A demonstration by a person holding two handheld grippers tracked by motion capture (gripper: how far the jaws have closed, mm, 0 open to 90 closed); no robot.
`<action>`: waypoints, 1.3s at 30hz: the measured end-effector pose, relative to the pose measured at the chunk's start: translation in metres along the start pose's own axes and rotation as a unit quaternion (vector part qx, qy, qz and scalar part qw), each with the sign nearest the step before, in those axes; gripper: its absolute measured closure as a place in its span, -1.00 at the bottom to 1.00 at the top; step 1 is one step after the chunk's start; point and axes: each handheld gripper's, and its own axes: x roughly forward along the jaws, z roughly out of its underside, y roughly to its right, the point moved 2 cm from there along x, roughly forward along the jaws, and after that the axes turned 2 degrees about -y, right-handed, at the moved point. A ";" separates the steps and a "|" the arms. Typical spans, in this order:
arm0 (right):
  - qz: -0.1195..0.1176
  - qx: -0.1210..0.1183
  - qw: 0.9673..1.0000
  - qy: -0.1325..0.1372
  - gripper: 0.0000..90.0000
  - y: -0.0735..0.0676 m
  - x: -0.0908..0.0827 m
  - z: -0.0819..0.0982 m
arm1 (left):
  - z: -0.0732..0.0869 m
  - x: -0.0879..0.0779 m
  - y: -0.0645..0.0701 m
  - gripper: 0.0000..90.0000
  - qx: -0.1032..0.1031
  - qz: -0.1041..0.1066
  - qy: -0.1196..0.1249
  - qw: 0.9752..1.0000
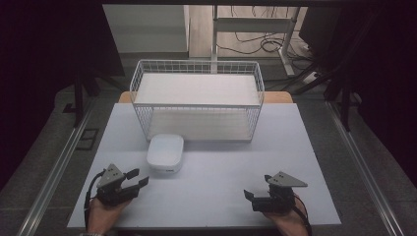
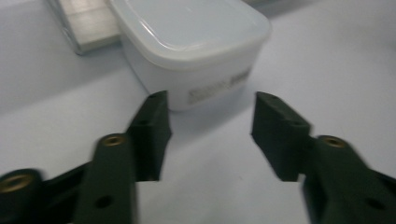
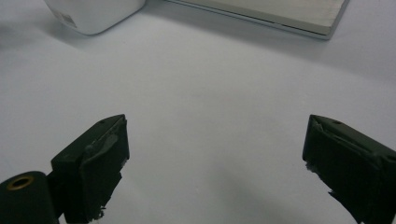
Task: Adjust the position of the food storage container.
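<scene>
Lidded container (image 1: 165, 153) on table (image 1: 211, 196), just before wire basket (image 1: 196, 73), left gripper (image 1: 136, 178) near it

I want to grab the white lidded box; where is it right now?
In the high view the box sits on the table, left of centre, just in front of the wire basket, ahead of the open left gripper.

White lidded plastic container (image 1: 165, 153), rounded corners, lid on, upright on table, just before wire basket (image 1: 196, 98)

Looking down and forward from above the desk (image 1: 206, 196) up high, riding low and close behind each pair of fingers, all three sharing the white lidded box (image 1: 165, 153).
</scene>
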 end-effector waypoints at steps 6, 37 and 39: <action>0.002 -0.003 1.000 0.001 -0.78 0.000 0.000 -0.002 | -0.012 0.024 -0.022 1.00 0.007 -0.027 -0.023 0.999; -0.010 -0.001 1.000 -0.004 -0.57 0.002 0.002 -0.004 | -0.042 0.073 -0.013 1.00 0.039 -0.008 -0.056 0.998; -0.009 -0.003 1.000 -0.005 -0.55 0.002 0.002 -0.005 | -0.052 0.086 -0.032 1.00 0.030 -0.019 -0.049 0.998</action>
